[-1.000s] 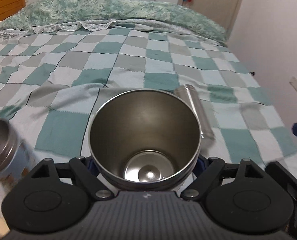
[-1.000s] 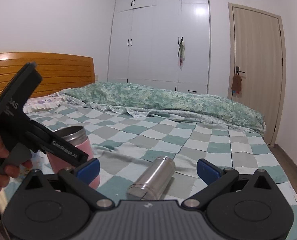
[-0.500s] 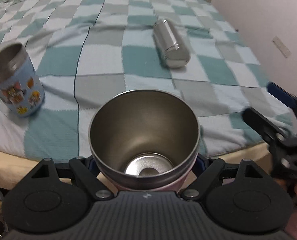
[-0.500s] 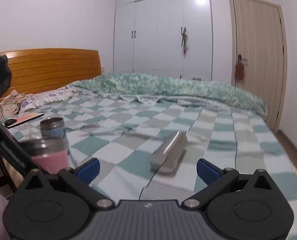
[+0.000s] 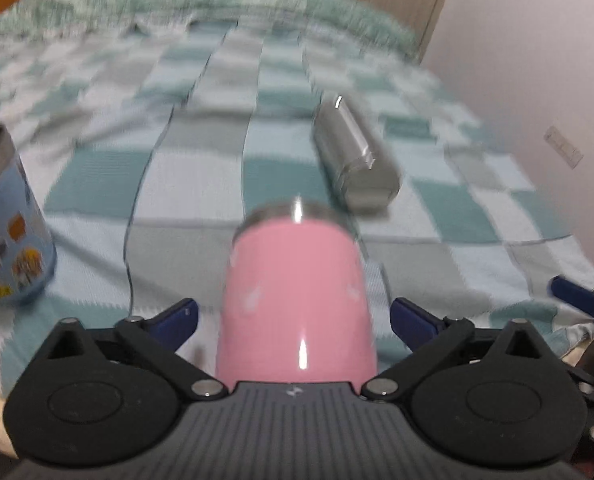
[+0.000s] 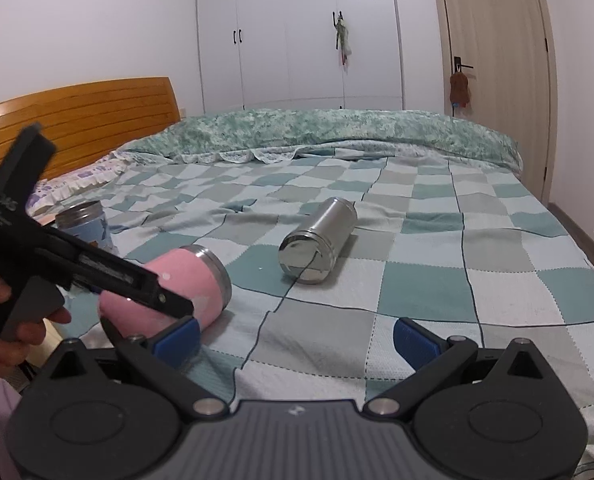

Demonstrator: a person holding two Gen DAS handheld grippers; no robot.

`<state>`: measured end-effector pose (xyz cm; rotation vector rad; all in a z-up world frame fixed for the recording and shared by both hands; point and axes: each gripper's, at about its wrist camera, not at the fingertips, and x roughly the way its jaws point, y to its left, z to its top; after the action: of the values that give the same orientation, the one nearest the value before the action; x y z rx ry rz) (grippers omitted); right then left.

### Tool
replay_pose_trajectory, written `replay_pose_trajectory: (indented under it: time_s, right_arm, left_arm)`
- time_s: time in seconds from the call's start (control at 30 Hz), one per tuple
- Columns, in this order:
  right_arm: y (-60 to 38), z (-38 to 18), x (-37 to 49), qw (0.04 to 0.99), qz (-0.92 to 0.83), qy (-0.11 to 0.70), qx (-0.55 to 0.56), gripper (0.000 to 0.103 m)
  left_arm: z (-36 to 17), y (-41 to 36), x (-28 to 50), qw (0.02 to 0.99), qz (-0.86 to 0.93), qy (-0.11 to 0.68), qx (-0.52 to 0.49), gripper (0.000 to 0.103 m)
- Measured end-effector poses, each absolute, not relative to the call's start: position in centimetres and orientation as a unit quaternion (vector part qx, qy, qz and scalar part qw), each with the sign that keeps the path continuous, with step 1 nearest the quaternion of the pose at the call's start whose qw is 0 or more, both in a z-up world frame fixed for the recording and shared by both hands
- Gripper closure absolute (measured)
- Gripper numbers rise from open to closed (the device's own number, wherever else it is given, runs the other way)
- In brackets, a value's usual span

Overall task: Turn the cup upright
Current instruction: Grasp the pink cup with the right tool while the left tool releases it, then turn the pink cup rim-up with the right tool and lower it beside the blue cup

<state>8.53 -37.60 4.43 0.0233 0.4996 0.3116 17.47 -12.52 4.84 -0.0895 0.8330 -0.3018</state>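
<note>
While the left gripper (image 5: 293,322) has its blue-padded fingers (image 5: 176,317) spread wide on either side of the pink metal cup with a steel rim (image 5: 297,296), neither pad appears to press against it, so it has hold of nothing. That cup lies on its side on the green, grey and white checked bedspread (image 6: 417,280) near the front edge of the bed, its steel rim pointing away from the left gripper. From the right wrist view, the cup (image 6: 173,284) sits partly behind the left tool. Further in, a plain stainless steel cylinder flask (image 6: 319,240) also lies on its side, and a blue cartoon-printed cup (image 5: 5,224) stands upright to the left. The right gripper (image 6: 295,340) hangs wide open and empty above the bedspread's near edge.
</note>
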Motion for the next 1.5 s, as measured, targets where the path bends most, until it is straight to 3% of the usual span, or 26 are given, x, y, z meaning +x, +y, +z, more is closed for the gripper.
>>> replay_pose_trajectory:
  time_s: [0.37, 0.8, 1.33, 1.5]
  right_arm:
    - [-32.5, 6.9, 9.2, 0.952, 0.176, 0.249, 0.006, 0.0]
    - [-23.8, 6.6, 16.6, 0.909, 0.154, 0.386, 0.04, 0.0]
    - [-23.0, 3.2, 22.6, 0.856, 0.089, 0.495, 0.119, 0.001]
    - [-23.2, 2.2, 23.4, 0.84, 0.099, 0.512, 0.15, 0.015]
  left_arm:
    - [8.4, -5.5, 11.0, 0.953, -0.136, 0.271, -0.002, 0.0]
    - [4.9, 3.4, 9.9, 0.955, -0.091, 0.282, -0.014, 0.0]
    - [2.3, 5.6, 12.6, 0.956, -0.086, 0.281, -0.009, 0.0]
    - [1.9, 6.1, 12.6, 0.955, -0.084, 0.283, -0.02, 0.0]
